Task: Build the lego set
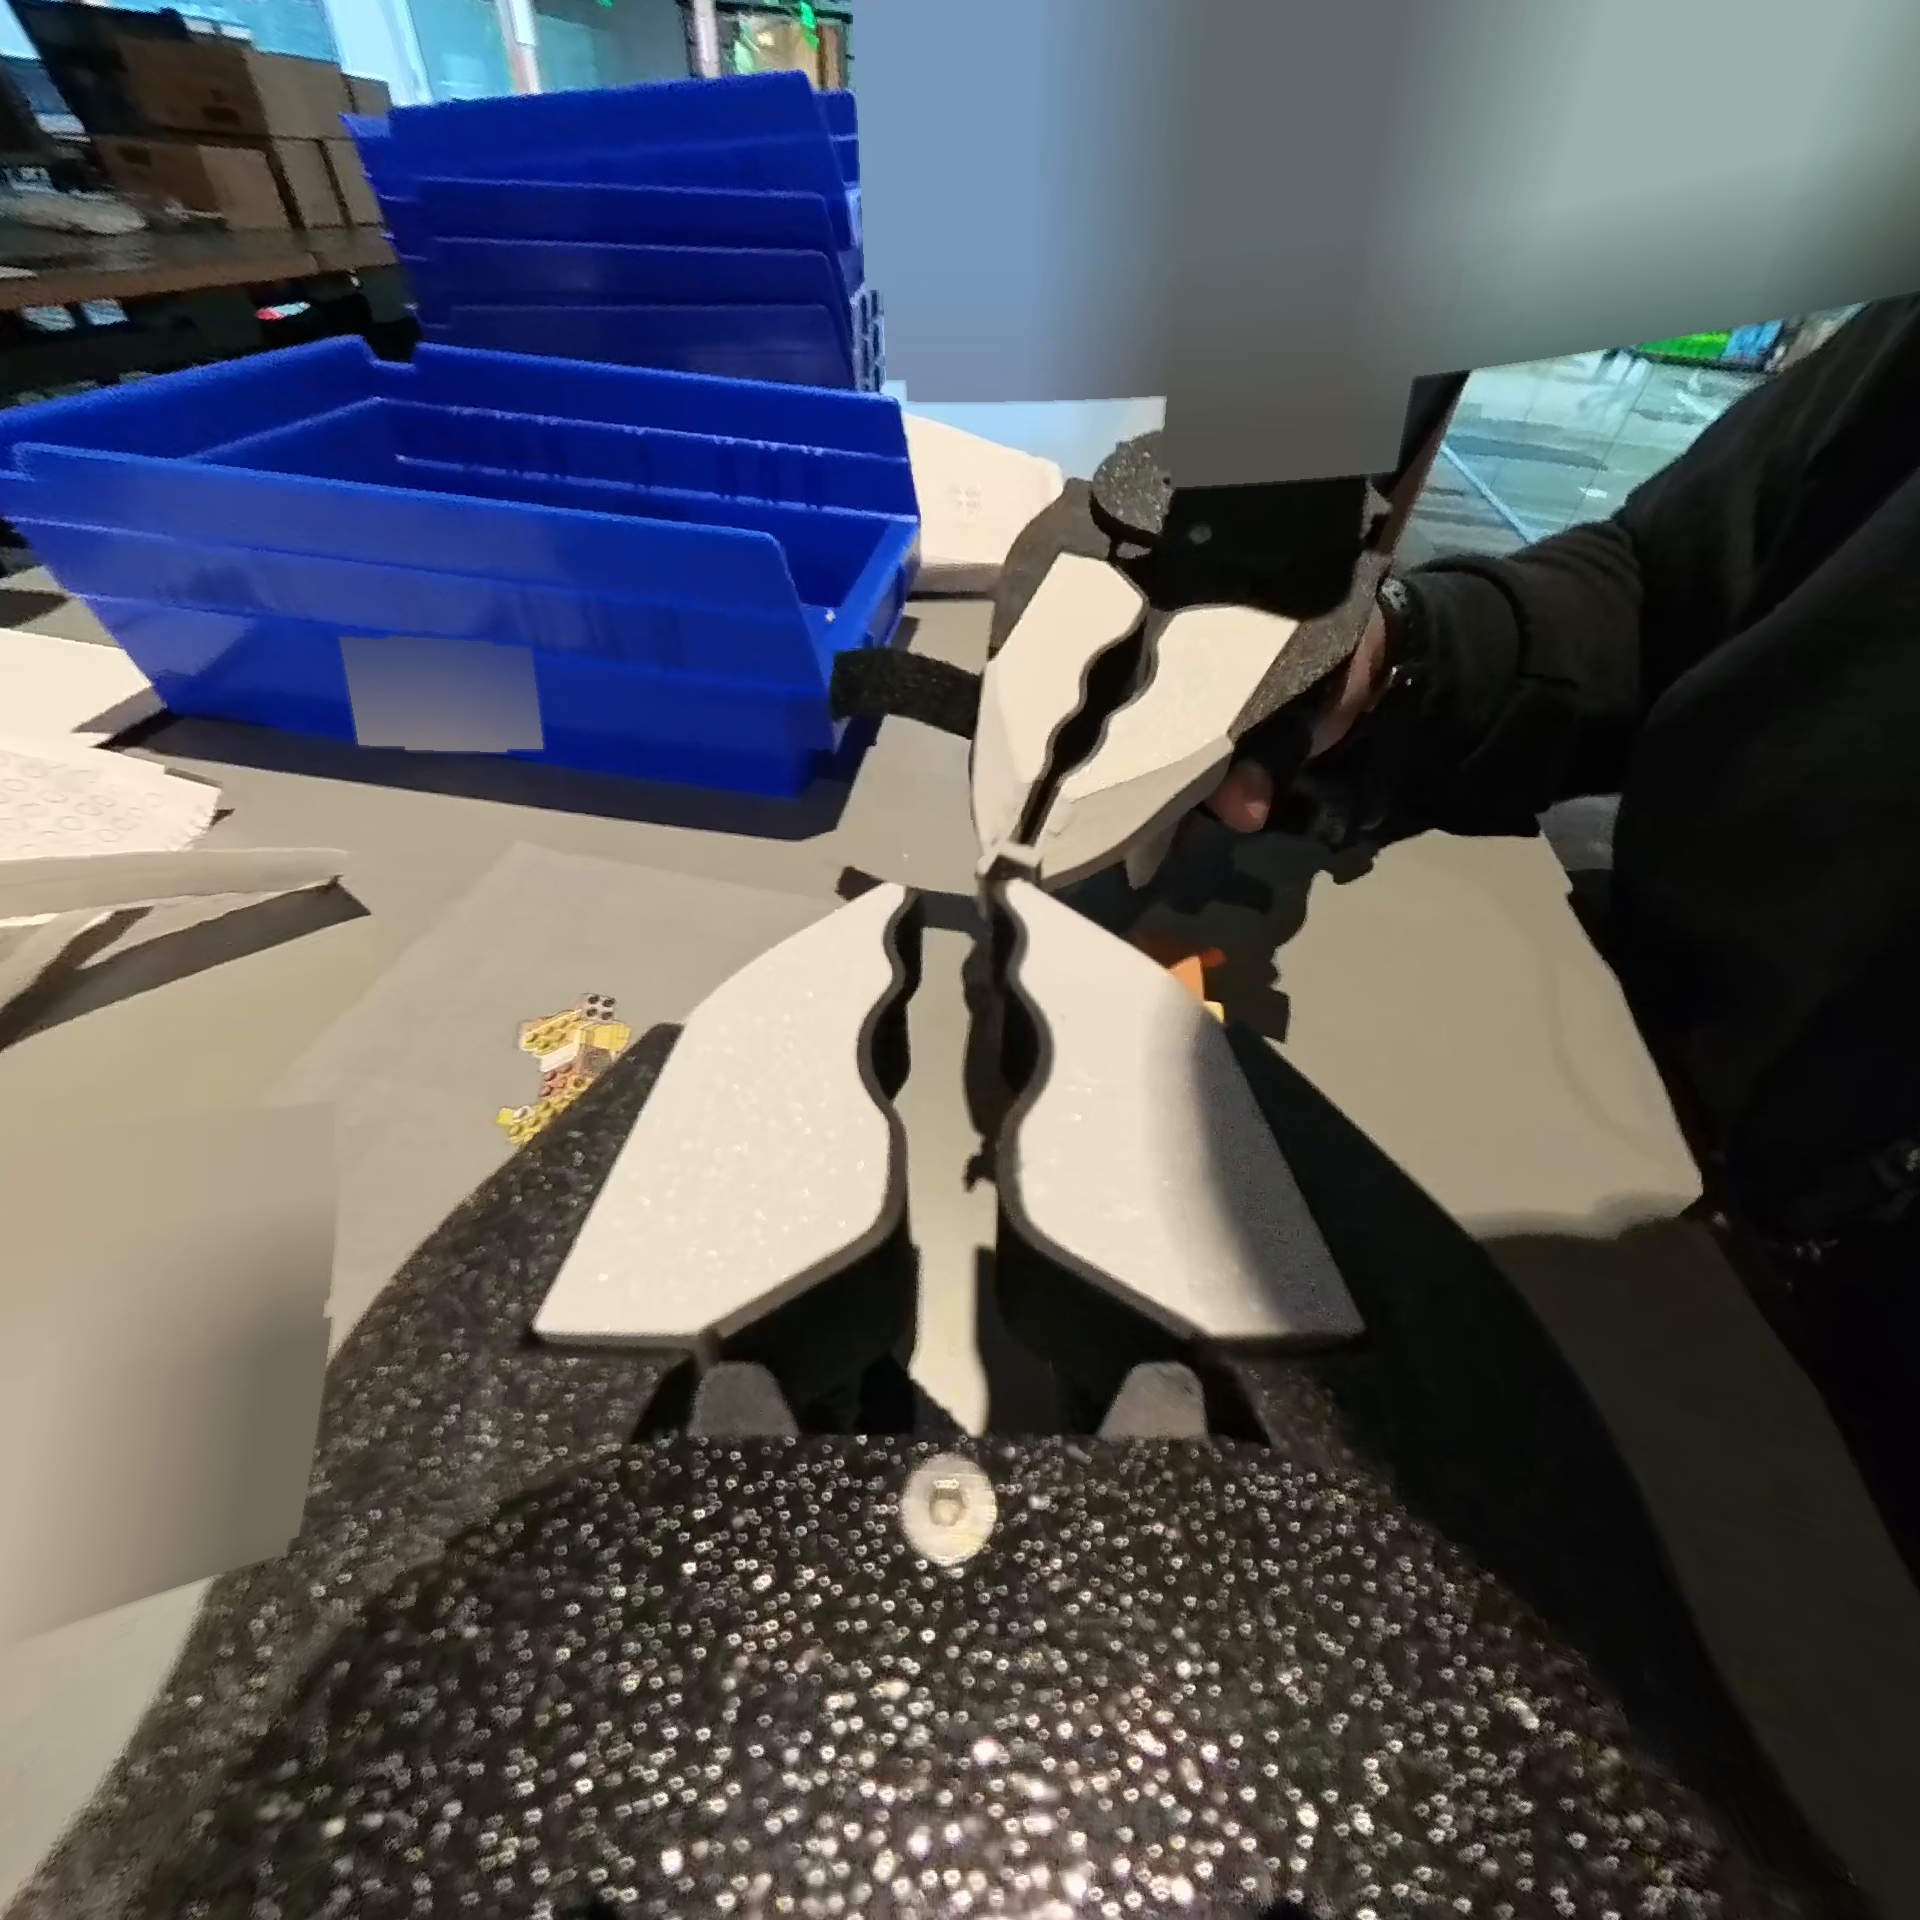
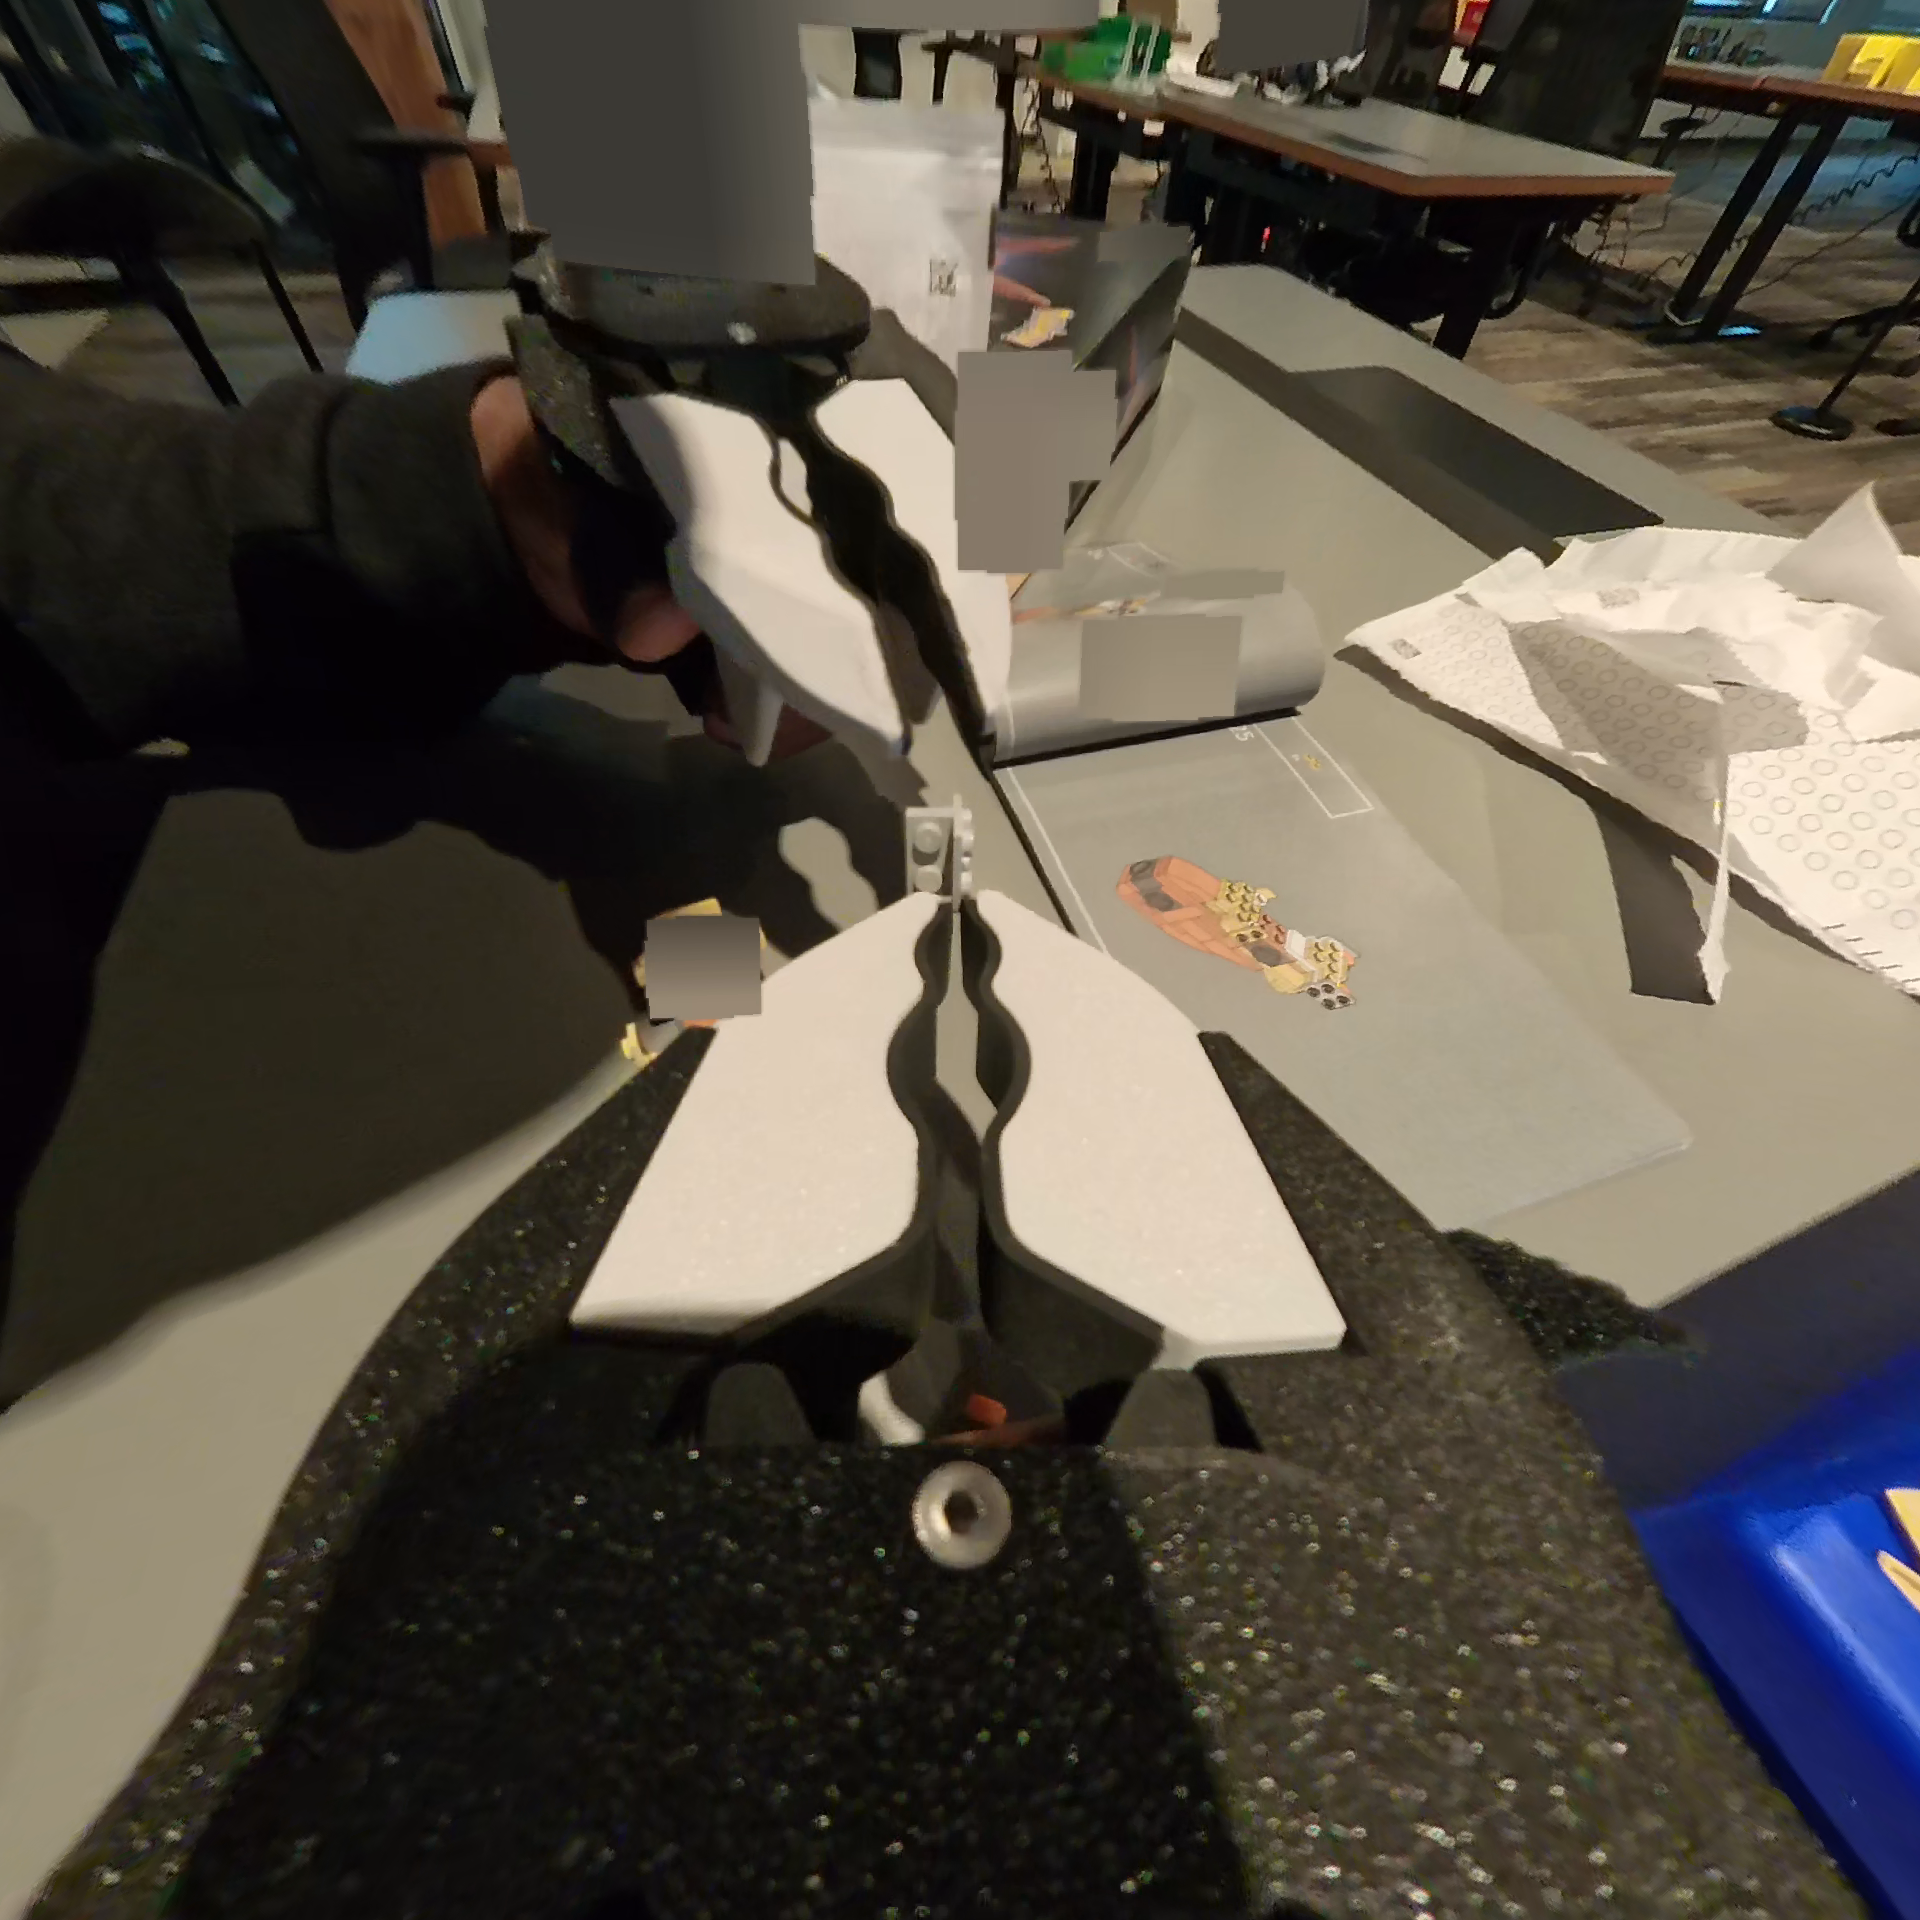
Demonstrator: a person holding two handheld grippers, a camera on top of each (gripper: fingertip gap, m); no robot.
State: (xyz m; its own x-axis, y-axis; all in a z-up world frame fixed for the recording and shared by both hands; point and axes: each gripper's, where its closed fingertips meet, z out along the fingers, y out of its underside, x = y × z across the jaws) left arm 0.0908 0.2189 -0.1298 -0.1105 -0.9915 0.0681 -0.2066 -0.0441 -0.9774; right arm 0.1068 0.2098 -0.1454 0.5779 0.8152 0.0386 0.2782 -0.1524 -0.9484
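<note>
The right gripper (image 2: 956, 909) has its jaws closed down on the lower end of a small grey plate (image 2: 938, 847), a slim lego piece whose long axis runs straight on from the fingertips, studs turned toward the camera in the right wrist view. Most of the plate stands free beyond the jaws. The left gripper (image 1: 961, 899) faces it tip to tip: in the left wrist view its jaws stand a narrow gap apart and hold nothing, with the grey plate just beyond their tips, in line with the gap. The left gripper is therefore the nearer free tool, and the plate's exposed end points toward it. My judgement is that the coming move is a handover or re-grip in mid-air, which requires the left jaws to close across the free end without twisting the piece. Both grippers are above the grey tabletop (image 2: 364, 1039). Beneath and to the side lies the open instruction booklet (image 2: 1351, 1039), with torn white paper bags (image 2: 1662, 675) beyond. A stack of blue bins (image 1: 468, 582) stands well apart.
</note>
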